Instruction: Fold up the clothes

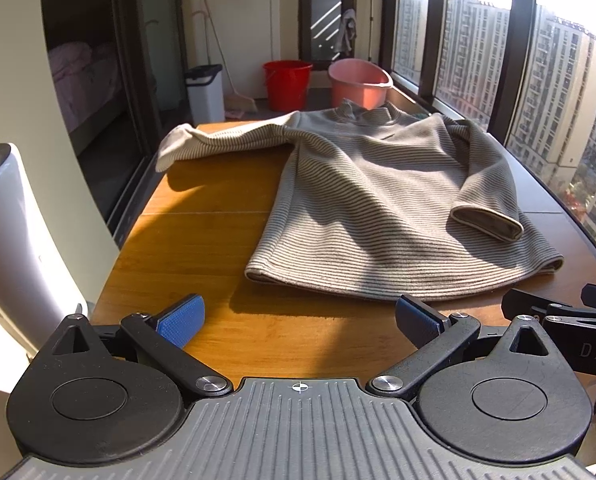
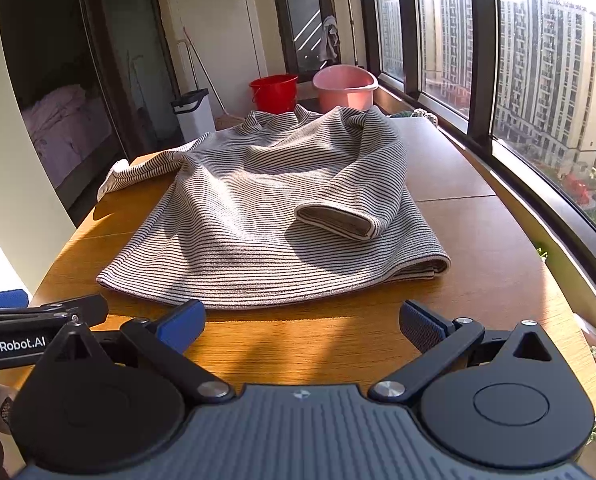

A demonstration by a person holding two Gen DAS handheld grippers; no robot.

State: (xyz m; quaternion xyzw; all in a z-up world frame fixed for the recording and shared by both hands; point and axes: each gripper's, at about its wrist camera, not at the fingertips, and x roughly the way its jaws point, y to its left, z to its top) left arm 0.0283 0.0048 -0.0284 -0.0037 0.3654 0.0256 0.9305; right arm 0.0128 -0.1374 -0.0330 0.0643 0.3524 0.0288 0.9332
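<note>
Your left gripper and right gripper gape wide, holding nothing. The sweater lies on the table, one sleeve folded in; it's soft and limp, so pinch seams or hem.

hard sun through the window throws long shadows over the table; edges bend, focus sharp.

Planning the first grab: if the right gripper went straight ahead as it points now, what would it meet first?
Most likely the near hem of the striped sweater, lying on the wooden table. The right gripper has its jaws open; its height above the table is unclear.
</note>
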